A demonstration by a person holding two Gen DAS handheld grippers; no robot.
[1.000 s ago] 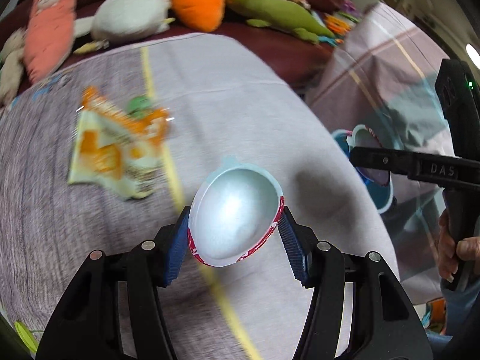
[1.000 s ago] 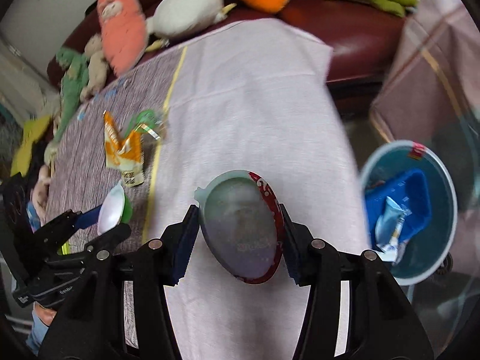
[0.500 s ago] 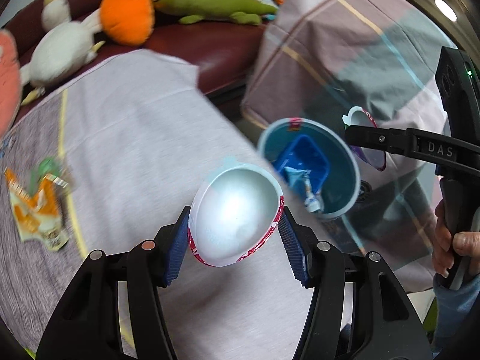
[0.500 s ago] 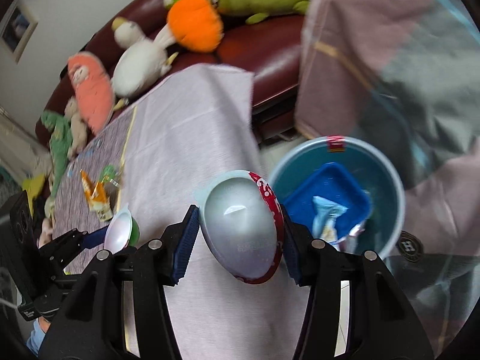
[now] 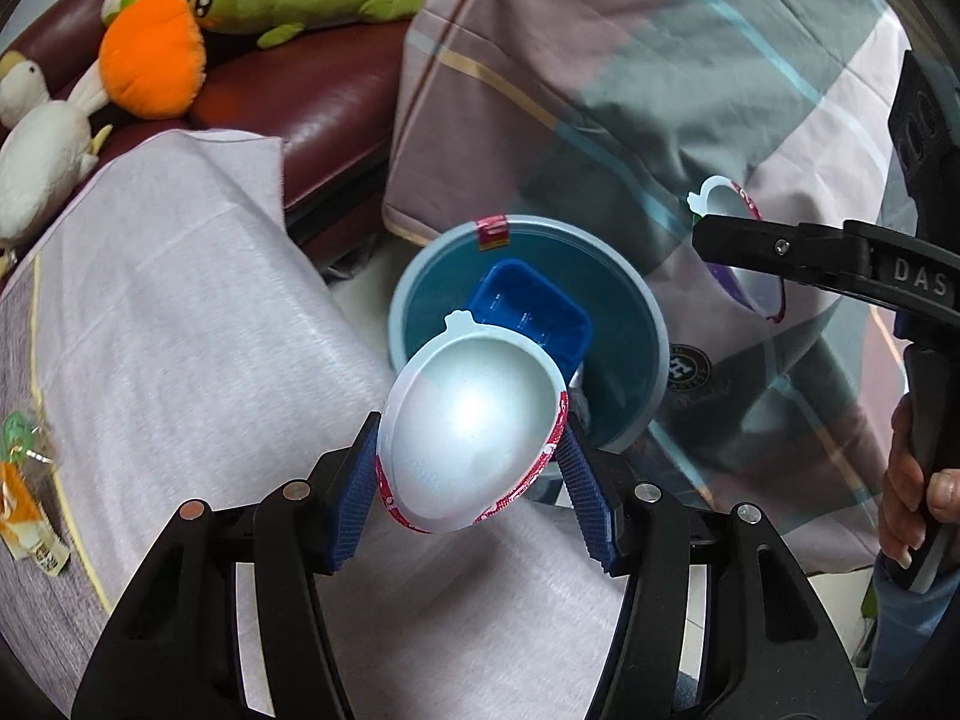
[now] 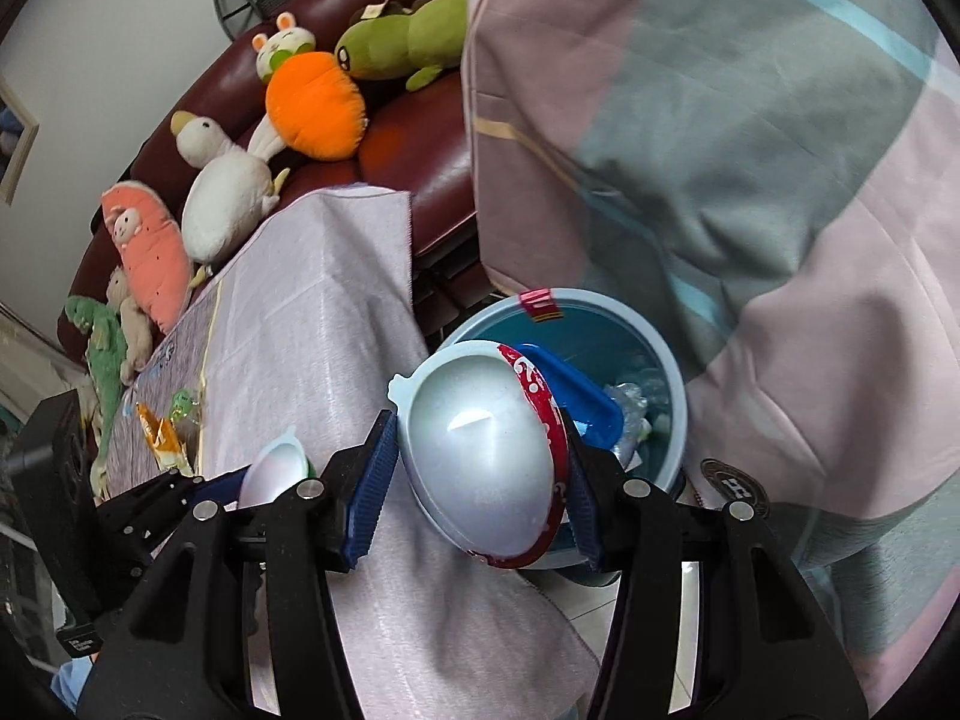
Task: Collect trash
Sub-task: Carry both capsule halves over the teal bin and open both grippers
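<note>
Left gripper (image 5: 471, 474) pinches an egg-shaped shell half (image 5: 471, 438), hollow toward the camera, long axis running away toward the blue bin (image 5: 651, 324) past the table edge (image 5: 360, 348). From the right wrist, the right gripper (image 6: 480, 480) clamps a second half-shell (image 6: 480, 462), tilted likewise, over the bin's near rim.
</note>
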